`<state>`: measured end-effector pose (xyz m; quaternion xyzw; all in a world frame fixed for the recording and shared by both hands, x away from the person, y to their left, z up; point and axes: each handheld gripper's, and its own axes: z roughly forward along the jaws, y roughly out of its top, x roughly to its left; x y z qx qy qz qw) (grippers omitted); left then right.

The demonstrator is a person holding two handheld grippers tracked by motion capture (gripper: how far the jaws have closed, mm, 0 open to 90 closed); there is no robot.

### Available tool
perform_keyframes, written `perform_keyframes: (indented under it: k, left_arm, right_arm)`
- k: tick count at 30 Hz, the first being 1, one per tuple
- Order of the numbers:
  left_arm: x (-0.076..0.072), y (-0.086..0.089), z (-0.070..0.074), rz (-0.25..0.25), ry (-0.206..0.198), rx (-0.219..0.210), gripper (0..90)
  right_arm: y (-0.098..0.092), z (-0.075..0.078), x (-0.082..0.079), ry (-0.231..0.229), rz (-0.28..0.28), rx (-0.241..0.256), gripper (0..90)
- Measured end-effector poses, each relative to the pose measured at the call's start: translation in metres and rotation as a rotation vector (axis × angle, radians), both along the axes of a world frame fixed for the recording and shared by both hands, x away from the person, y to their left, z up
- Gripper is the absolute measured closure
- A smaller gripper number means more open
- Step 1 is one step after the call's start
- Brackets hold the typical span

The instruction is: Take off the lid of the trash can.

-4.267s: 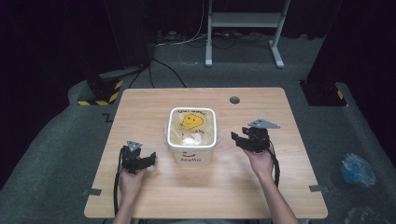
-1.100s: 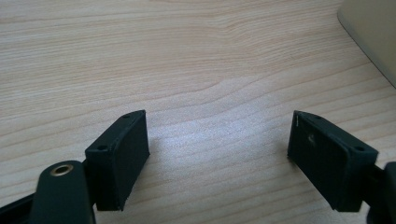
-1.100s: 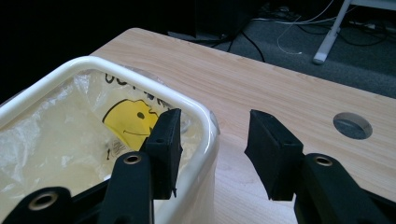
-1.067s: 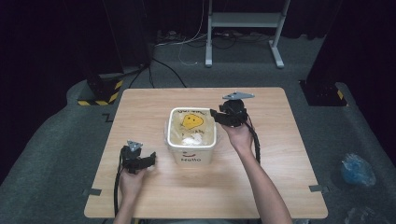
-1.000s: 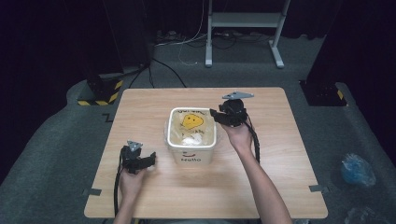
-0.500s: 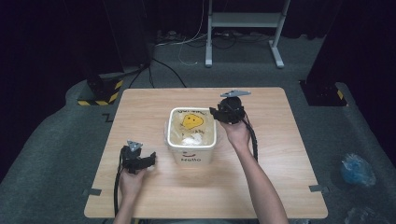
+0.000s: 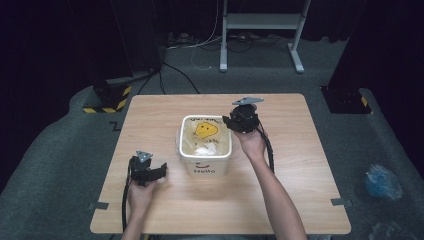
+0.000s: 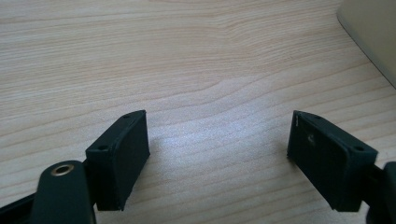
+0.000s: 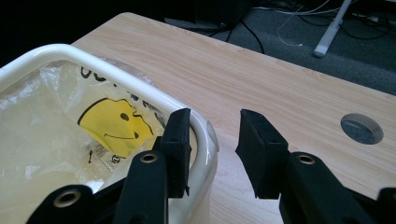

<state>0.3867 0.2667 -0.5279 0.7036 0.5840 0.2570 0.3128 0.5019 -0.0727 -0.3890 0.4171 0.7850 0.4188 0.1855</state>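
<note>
Right gripper (image 9: 212, 149) moved onto white plastic bin (image 7: 206, 161) rim, fingers (image 9: 180, 144) spread straddling it; I keep left gripper (image 8: 217, 161) released on wooden surface (image 7: 300, 170).

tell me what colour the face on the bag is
Yellow, on the bag; clearest in the right gripper view.

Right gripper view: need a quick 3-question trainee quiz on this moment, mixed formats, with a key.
1. True or false: the right gripper has its jaws shut tight on the clear plastic liner bag with the yellow smiley.
2. Where do the right gripper's jaws stand at the white square plastic bin? A) both inside it B) one over the rim, one outside over the table C) both under it
3. Fill in: the left gripper hovers open over the bare light wooden ____.

Key: 1 false, the jaws are apart; 2 B; 3 table.
</note>
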Motion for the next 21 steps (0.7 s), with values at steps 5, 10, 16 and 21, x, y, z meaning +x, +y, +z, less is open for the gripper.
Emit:
perform_keyframes:
  k: [5, 10, 16, 21]
  left_arm:
    - [0.0000, 0.0000, 0.0000, 0.000, 0.000, 0.000, 20.8]
    - [0.0000, 0.0000, 0.0000, 0.000, 0.000, 0.000, 20.8]
    - [0.0000, 0.0000, 0.0000, 0.000, 0.000, 0.000, 20.8]
    - [0.0000, 0.0000, 0.0000, 0.000, 0.000, 0.000, 20.8]
  right_arm:
    - [0.0042, -0.0008, -0.0002, -0.002, 0.005, -0.012, 66.2]
    - [0.0068, 0.0002, -0.0005, -0.012, 0.012, -0.025, 69.4]
    - [0.0074, -0.0018, 0.0001, -0.002, 0.018, -0.026, 71.5]
    - [0.0069, -0.0023, 0.0007, 0.004, 0.019, -0.024, 71.1]
